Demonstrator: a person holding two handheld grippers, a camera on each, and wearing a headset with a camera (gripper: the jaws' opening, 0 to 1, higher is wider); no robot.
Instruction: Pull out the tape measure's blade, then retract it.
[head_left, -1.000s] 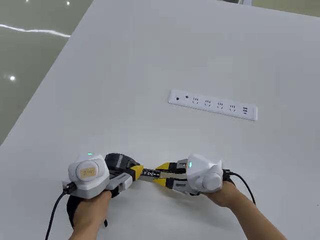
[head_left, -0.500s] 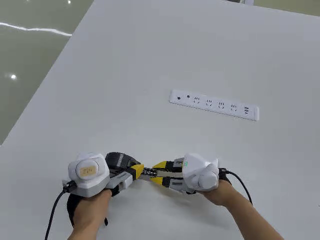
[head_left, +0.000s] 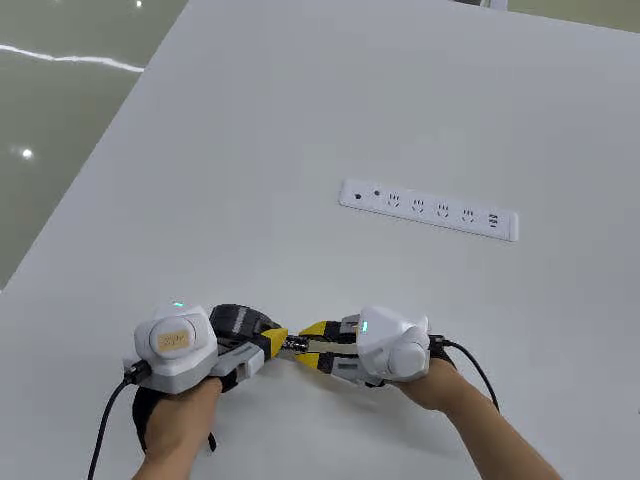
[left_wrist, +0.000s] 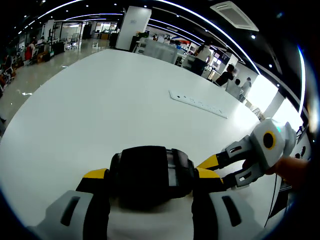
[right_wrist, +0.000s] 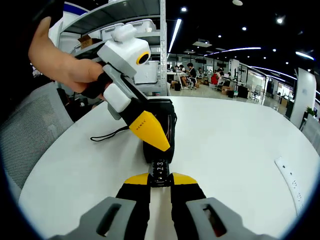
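On the white table (head_left: 300, 130), well to the person's side of the power strip (head_left: 428, 210), the two grippers meet almost tip to tip. The left gripper (head_left: 262, 340) has its yellow-tipped jaws spread wide around the black tape measure (left_wrist: 150, 165), one jaw pressed to each side of the case, so it has the case firmly held. A hand (right_wrist: 60, 55) grips the left gripper from behind, on the side away from the strip.

The right gripper (right_wrist: 160, 180) has its jaws brought nearly together, pinching the blade (right_wrist: 159, 169) just in front of the case mouth. A black stretch of the blade printed with "23" shows between the tips. Only a short length seems to be out, though the crowded jaws make it hard to judge. A black cord (right_wrist: 107, 134) trails from the case across the table, on the side away from the strip.
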